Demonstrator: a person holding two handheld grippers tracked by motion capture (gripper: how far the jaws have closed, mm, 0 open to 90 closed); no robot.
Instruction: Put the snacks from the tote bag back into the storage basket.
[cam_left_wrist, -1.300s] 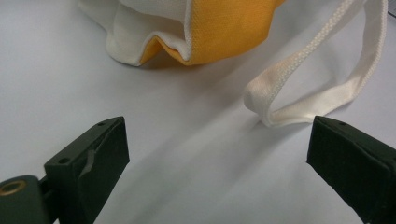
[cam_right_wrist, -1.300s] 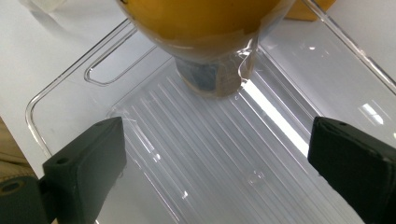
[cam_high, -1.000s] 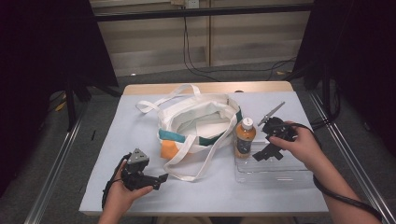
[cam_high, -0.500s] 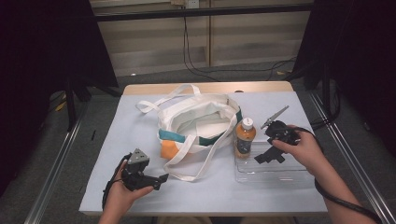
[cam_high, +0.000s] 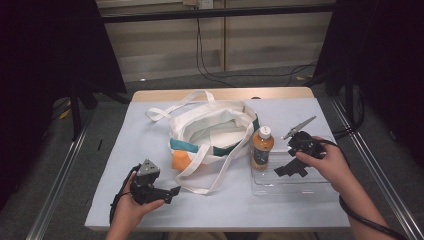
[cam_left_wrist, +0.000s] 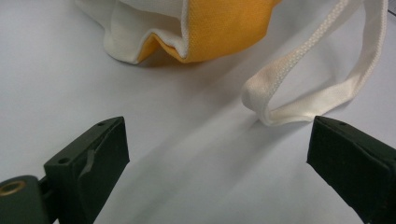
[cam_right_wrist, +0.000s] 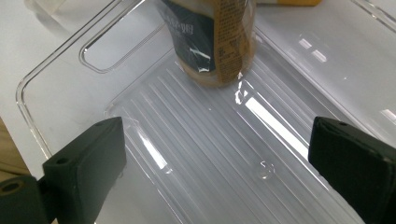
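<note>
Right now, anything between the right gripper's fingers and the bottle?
Nothing. In the right gripper view only bare ribbed floor of the clear tray separates the open right gripper from the bottle, which stands upright in the tray.

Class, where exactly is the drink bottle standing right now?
In the high view the bottle stands upright at the left end of the clear tray, right of the tote bag.

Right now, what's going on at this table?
A person holds a gripper in each hand. The right gripper hangs open over a clear tray where a bottle stands upright. The left gripper, also open, sits low near the tote bag, facing its strap. Neither grips anything.
</note>
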